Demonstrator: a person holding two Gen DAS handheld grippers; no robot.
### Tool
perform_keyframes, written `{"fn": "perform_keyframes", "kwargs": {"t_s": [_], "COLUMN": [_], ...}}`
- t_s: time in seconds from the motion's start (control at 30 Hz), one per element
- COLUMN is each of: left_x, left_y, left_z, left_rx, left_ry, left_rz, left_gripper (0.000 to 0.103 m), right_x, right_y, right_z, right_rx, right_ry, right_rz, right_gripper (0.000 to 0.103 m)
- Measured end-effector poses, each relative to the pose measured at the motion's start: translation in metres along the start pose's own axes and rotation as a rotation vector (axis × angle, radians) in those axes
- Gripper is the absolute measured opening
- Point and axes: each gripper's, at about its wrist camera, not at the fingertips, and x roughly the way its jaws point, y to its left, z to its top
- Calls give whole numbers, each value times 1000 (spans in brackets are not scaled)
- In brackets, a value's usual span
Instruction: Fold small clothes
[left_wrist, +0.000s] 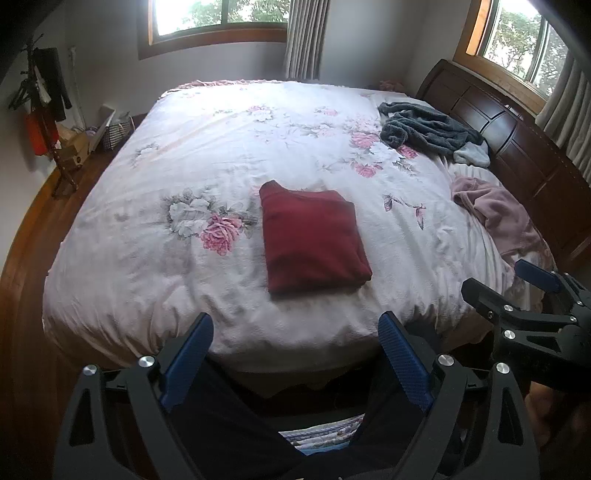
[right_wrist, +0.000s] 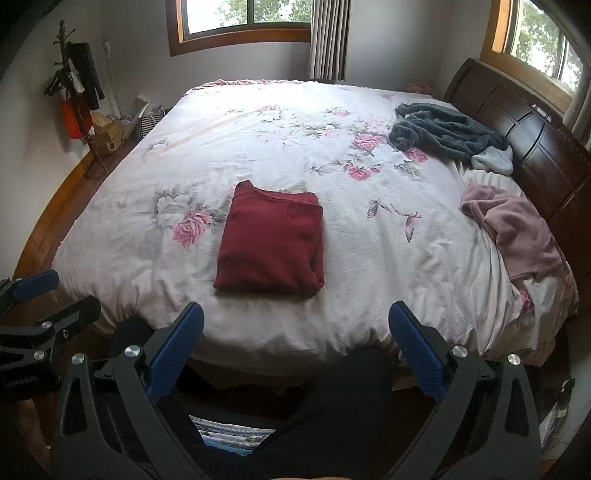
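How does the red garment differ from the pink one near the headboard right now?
The red garment lies folded into a neat flat rectangle; the pink garment is crumpled and unfolded. Red sits mid-bed, near the open grippers; pink lies at the bed's right side by the headboard. Both rest on the floral cover, ungripped.

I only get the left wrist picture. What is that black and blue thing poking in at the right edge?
Observer: The right gripper; its own camera shows both blue fingers spread wide, holding nothing.
Operator: Anything more on the red folded thing?
Observer: From the right wrist the red sweater shows a ribbed collar along its far edge.
Operator: Is the pink garment all on the bed?
Observer: Yes, the pink garment ends on the quilt, short of its corner.
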Motion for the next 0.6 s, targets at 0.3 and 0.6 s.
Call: {"fn": "perform_keyframes", "kwargs": {"t_s": [0.3,0.6], "left_x": [1,1], "left_y": [0,-2], "left_z": [2,1], "left_rx": [1,-3], "left_ry": [2,1], "left_rz": [-1,0], "left_gripper": [91,91], "right_x": [1,1], "right_y": [0,-1], "right_z": [0,0], "right_rx": [-2,0], "right_ry": [-1,0], "right_rz": [0,0], "right_gripper": [100,100]}}
